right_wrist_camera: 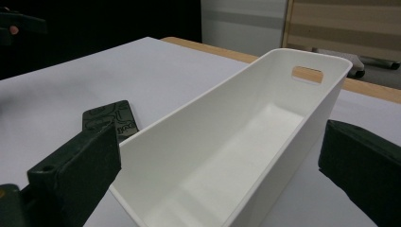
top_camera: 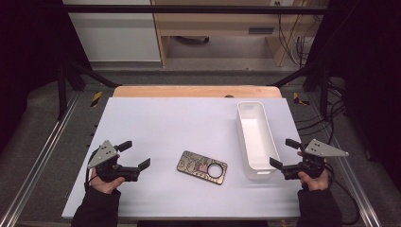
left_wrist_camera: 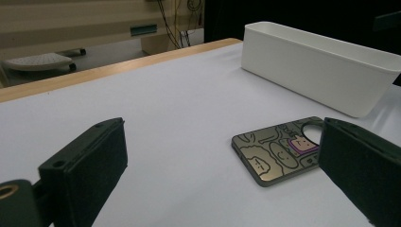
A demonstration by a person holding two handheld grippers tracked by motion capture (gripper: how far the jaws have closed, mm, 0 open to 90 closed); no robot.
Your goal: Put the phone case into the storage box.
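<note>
A flat phone case [top_camera: 202,167] with cartoon drawings and a round camera hole lies on the white table [top_camera: 165,123], near the front middle. A long white bin [top_camera: 256,138] stands empty to its right. My left gripper [top_camera: 137,155] is held at the front left, jaws open and pointing toward the case, nothing between them. In the left gripper view the case [left_wrist_camera: 279,151] lies ahead by the right jaw, with the bin [left_wrist_camera: 317,66] behind. My right gripper [top_camera: 283,152] is open at the bin's near right corner. The right gripper view looks into the bin [right_wrist_camera: 236,142], with the case [right_wrist_camera: 111,118] to its left.
The table's wooden far edge [top_camera: 196,91] runs along the back. Black frame bars [top_camera: 71,71] and metal rails [top_camera: 42,151] flank the table. Cables [top_camera: 293,38] hang at the back right.
</note>
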